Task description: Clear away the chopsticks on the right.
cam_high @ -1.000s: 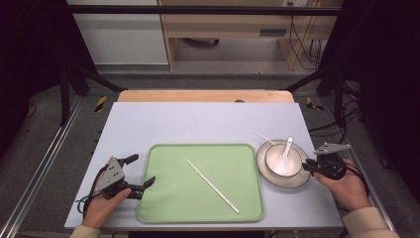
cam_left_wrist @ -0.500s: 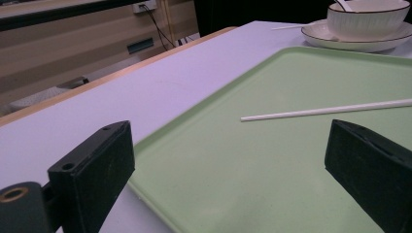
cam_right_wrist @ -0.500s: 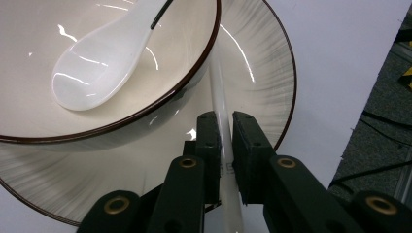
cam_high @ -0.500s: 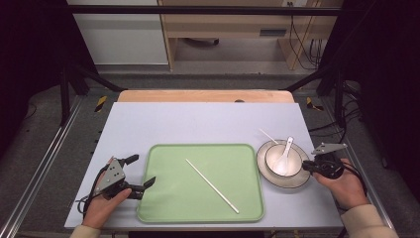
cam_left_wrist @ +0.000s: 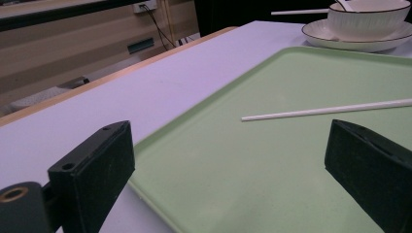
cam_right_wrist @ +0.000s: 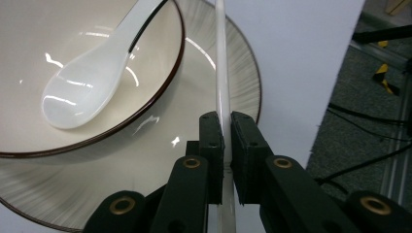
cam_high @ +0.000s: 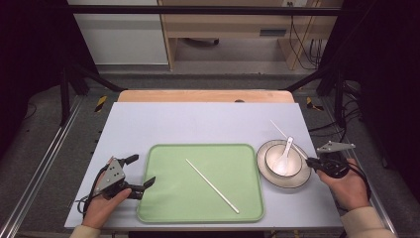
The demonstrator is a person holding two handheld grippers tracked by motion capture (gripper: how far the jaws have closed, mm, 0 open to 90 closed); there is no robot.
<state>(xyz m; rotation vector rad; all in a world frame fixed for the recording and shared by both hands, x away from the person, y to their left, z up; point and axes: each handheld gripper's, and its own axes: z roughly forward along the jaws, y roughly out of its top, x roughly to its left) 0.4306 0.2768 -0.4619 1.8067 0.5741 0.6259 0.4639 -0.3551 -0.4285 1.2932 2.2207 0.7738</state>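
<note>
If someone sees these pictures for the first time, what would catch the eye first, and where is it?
The large green tray at the table's near middle stands out first, with one white chopstick lying slantwise on it. Right of it, a white spoon rests in a bowl on a plate. There the right tool has just closed on a second chopstick, while the left tool waits open at the tray's left edge.
</note>
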